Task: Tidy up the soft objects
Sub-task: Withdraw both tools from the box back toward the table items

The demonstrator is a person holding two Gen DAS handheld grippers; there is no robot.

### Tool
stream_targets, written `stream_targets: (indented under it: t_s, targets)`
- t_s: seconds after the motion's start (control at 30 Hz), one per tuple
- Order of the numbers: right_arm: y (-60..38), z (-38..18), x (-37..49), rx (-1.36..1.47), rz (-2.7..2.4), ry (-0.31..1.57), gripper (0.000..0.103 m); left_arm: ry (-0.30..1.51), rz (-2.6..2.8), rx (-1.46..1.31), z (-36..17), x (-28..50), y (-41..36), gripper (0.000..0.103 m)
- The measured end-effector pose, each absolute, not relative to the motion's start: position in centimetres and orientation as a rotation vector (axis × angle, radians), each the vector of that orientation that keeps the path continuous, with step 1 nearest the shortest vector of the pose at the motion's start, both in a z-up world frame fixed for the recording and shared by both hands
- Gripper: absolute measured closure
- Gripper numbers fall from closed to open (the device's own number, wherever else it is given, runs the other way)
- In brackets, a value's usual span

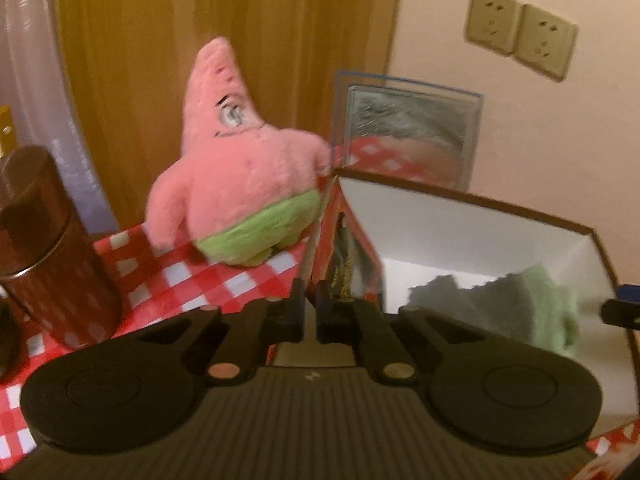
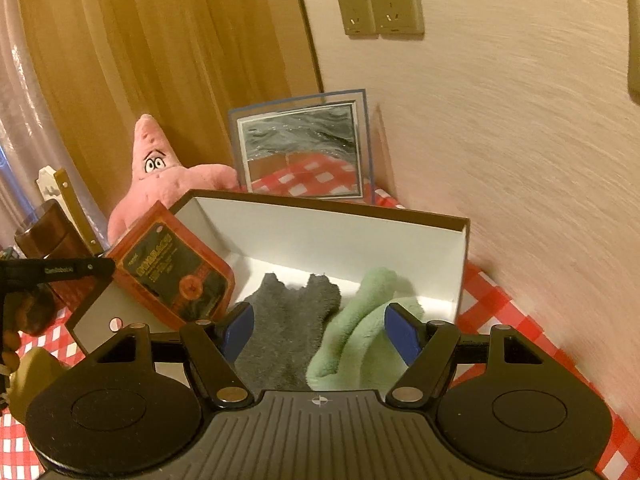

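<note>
Left gripper (image 1: 308,304) is clenched on the edge of a red packet (image 1: 346,252) leaning at the left wall of the box (image 1: 460,216). Right gripper (image 2: 320,332), spread wide and holding nothing, hovers over the box (image 2: 328,232), where a grey cloth (image 2: 288,320) lies beside a green cloth (image 2: 360,332); a pink plush (image 2: 160,176) sits behind the box's left corner.

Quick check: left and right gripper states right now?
Left gripper: shut on the red packet, held at the box.
Right gripper: open, holding nothing, over the green cloth.
</note>
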State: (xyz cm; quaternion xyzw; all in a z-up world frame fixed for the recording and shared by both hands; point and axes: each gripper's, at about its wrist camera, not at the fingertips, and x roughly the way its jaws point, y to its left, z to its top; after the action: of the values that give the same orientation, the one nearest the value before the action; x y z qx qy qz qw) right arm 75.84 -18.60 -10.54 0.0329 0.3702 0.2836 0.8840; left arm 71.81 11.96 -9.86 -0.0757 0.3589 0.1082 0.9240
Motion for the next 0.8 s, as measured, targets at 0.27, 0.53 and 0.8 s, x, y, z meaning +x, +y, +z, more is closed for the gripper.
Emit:
stream_targets:
  t_s: [0.27, 0.53, 0.8]
  targets:
    - [-20.4, -10.1, 76.0, 0.101, 0.56, 0.758, 0.031, 0.684, 0.037, -0.156, -7.8, 71.3, 6.7, 0.102]
    - [-22.1, -8.8, 74.8, 0.12, 0.56, 0.739, 0.031, 0.704, 0.026, -0.179, -7.4, 69.4, 3.6, 0.096]
    - [-24.0, -8.3, 71.4, 0.159, 0.583, 0.74, 0.031, 0.659, 0.105, -0.235, -3.9, 62.7, 5.6, 0.09]
